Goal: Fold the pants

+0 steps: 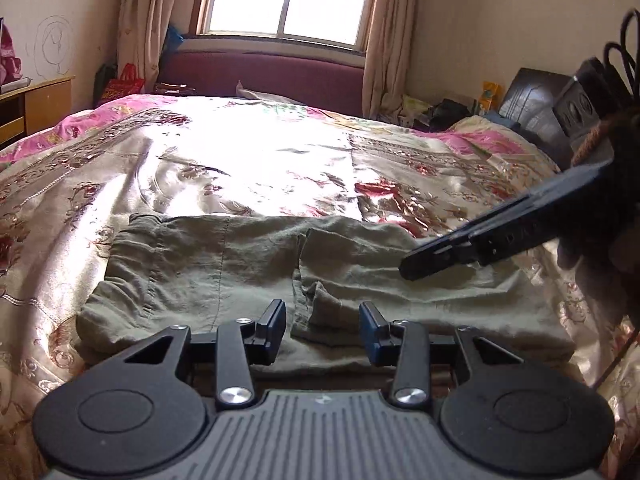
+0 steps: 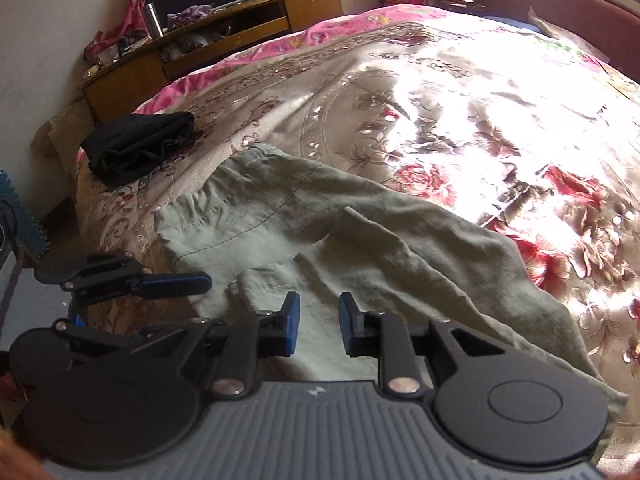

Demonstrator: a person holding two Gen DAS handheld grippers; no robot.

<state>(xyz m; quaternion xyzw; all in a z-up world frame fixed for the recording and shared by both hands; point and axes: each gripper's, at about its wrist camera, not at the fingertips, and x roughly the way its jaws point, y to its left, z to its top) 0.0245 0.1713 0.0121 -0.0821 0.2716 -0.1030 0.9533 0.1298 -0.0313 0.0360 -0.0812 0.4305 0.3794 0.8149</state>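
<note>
Olive-green pants [image 1: 240,264] lie folded over on the floral bedspread [image 1: 248,160], waistband to the left, a leg layer doubled on top at the right. My left gripper [image 1: 323,330] is open and empty just above the pants' near edge. My right gripper [image 2: 319,324] is open and empty over the pants [image 2: 360,248]. The right gripper also shows in the left wrist view [image 1: 440,258], low over the right part of the pants. The left gripper shows in the right wrist view [image 2: 172,284] at the pants' left edge.
A folded black garment [image 2: 136,148] lies near the bed's left corner. A wooden TV stand [image 2: 224,28] stands beyond it. A maroon headboard or bench [image 1: 260,76] and a window [image 1: 288,0] are at the far side. Clutter and a dark board [image 1: 536,96] sit at the right.
</note>
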